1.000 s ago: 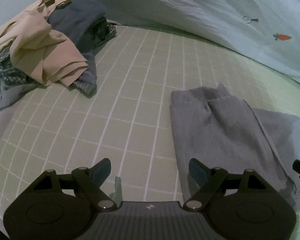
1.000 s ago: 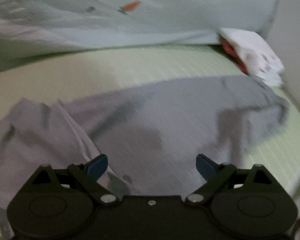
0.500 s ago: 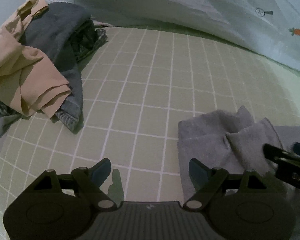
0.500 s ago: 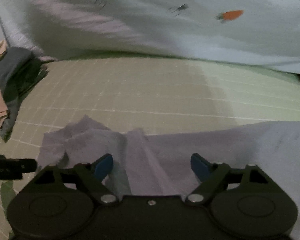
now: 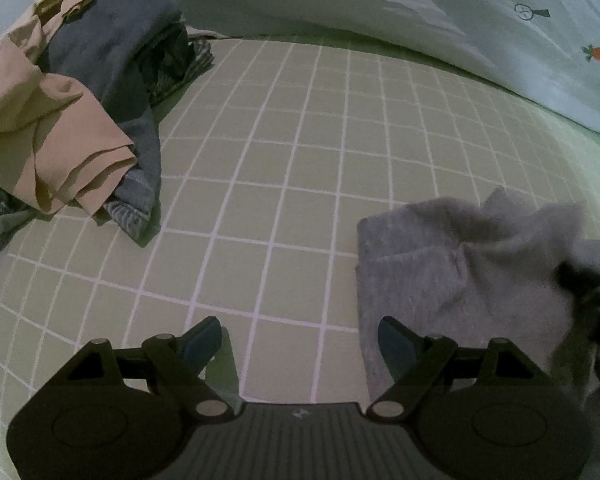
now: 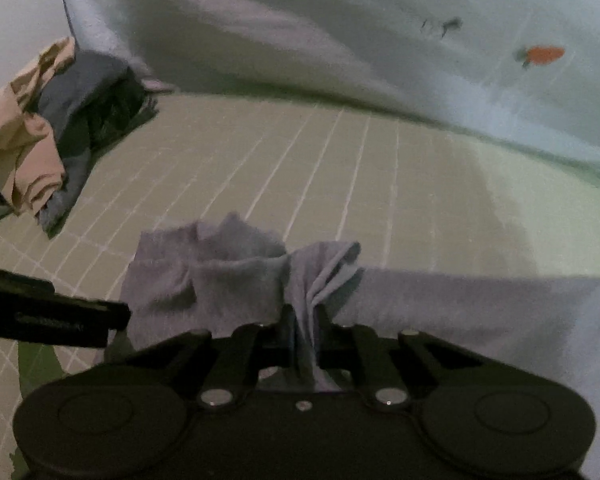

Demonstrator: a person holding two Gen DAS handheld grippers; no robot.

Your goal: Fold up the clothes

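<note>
Left of the grey garment (image 5: 452,272) lay a heap of clothes (image 5: 72,120). The left gripper (image 5: 300,340) hovered at its left edge, fingers apart, apparently ready to pinch. The right gripper (image 6: 302,320) had clamped a bunched fold, probably for folding.

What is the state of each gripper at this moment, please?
Left gripper: open, holding nothing, beside the grey garment.
Right gripper: closed on a bunched fold of the grey garment.
</note>
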